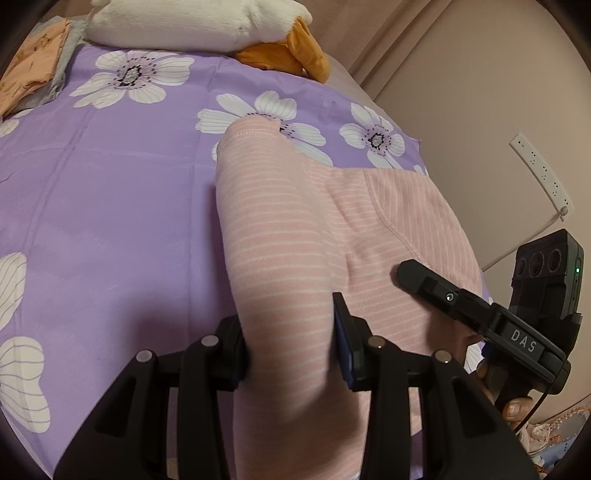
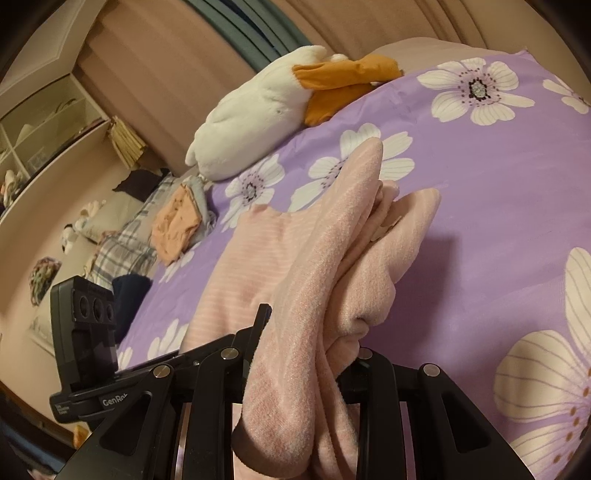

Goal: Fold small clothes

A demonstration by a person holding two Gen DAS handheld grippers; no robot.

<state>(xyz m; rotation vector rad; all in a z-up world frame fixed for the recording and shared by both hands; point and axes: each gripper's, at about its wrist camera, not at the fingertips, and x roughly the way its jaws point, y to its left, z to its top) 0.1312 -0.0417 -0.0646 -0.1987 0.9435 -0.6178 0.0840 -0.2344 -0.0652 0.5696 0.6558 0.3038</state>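
A pink garment with thin white stripes (image 1: pixel 295 229) lies on the purple flowered bedspread (image 1: pixel 110 192). My left gripper (image 1: pixel 291 343) is shut on one end of it, and the cloth runs from the fingers out across the bed. My right gripper (image 2: pixel 306 365) is shut on a bunched fold of the same garment (image 2: pixel 332 258), which drapes over and between its fingers. In the left wrist view the right gripper (image 1: pixel 410 275) sits at the right, over the pink cloth. The left gripper's camera body (image 2: pixel 88 325) shows at the left of the right wrist view.
A white and orange plush toy (image 1: pixel 207 26) lies at the far end of the bed (image 2: pixel 269 99). A folded orange garment on grey cloth (image 1: pixel 29 62) sits at the far left (image 2: pixel 177 221). A wall with a power strip (image 1: pixel 539 173) is at the right.
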